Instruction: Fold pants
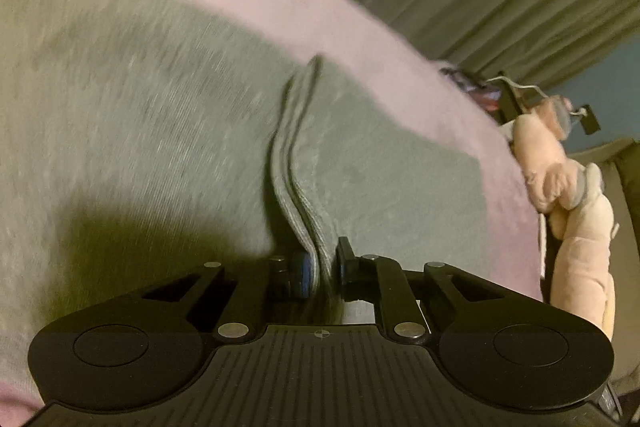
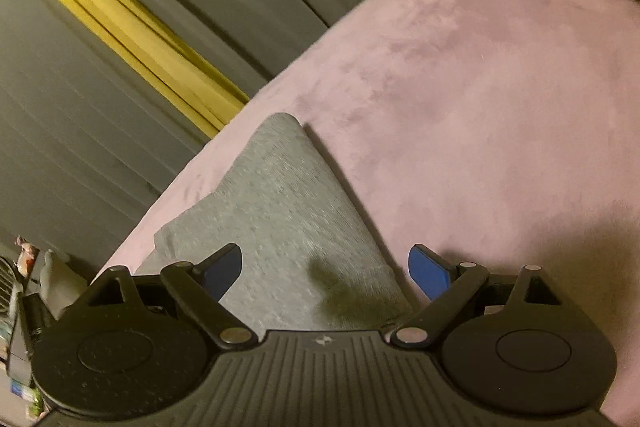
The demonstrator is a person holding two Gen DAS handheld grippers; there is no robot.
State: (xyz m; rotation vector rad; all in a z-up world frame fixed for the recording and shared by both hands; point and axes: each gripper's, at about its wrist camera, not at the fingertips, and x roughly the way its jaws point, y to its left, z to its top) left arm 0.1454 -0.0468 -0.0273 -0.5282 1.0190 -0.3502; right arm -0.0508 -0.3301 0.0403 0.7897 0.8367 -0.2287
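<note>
We are looking at one pair of grey pants (image 1: 140, 115), lying flat on a bed covered in a pink-mauve blanket (image 1: 400, 75). In the left wrist view, the left claw (image 1: 323, 267) is clamping its two fingers together on a raised, doubled edge of the grey fabric; that ridge is running straight ahead from the fingertips, away from the claw, wavering a little before flattening out. The rest of the cloth is spreading to both sides of the ridge, wider on the left side of the claw. Beyond the fabric and to the right of the claw, one pale pink plush toy (image 1: 568, 195) is lying at the edge of the bed.

In the right wrist view, the right claw (image 2: 324, 273) is standing wide apart, its two blue pads gripping nothing. One tapering part of the pants is sitting between and ahead of the fingers, its long axis pointing forward and slightly to the left, ending in a rounded corner. Grey curtains (image 2: 100, 115) with one yellow strip (image 2: 132, 39) are hanging beyond the bed, to the claw's left.
</note>
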